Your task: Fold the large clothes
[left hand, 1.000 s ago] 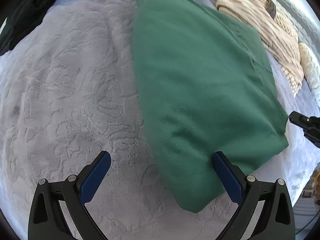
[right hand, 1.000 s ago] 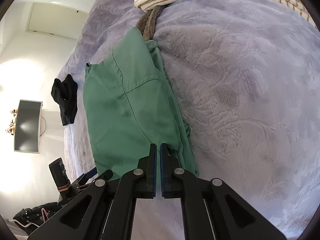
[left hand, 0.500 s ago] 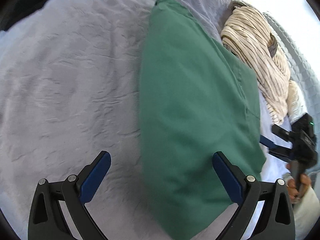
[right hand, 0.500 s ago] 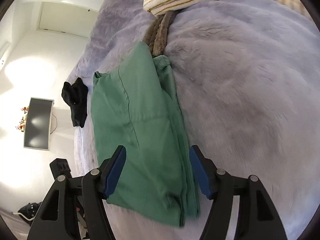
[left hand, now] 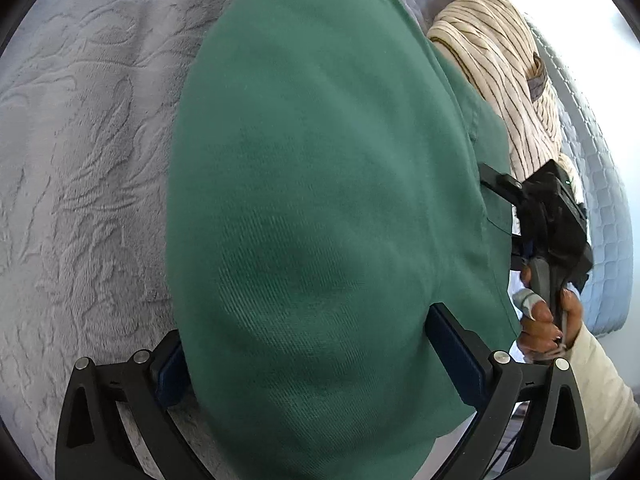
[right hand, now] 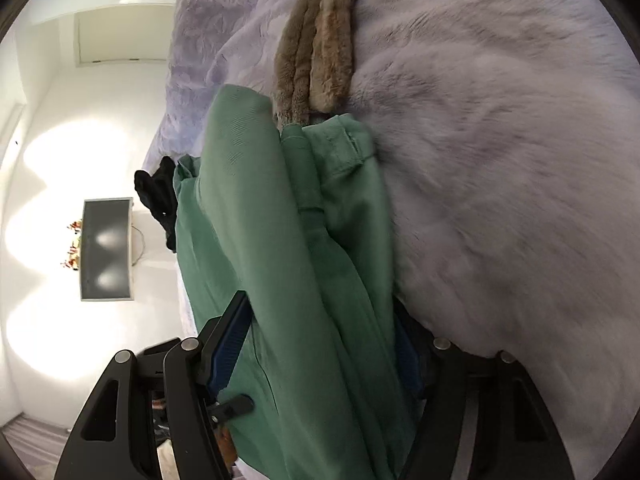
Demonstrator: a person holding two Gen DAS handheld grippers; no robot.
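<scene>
A folded green garment [left hand: 320,200] lies on the plush lilac bed cover [left hand: 80,160]. My left gripper [left hand: 312,364] stands open and wide, low over the garment's near end, and the cloth bulges up between its fingers. In the right wrist view the stacked side edge of the green garment [right hand: 280,260] runs between the fingers of my right gripper [right hand: 320,344]. Its jaws are closing around that edge, and the pads do not clearly press on it. A hand [left hand: 544,320] holds that gripper at the garment's right side.
A beige striped garment [left hand: 500,72] lies beyond the green one, with a brown furry piece [right hand: 316,52] at its edge. A black garment [right hand: 158,196] sits at the bed's far side. A dark screen [right hand: 106,248] hangs on the white wall.
Both grippers came forward and down onto the green garment. The right gripper went from shut to open. The cloth now sits between both pairs of fingers.
</scene>
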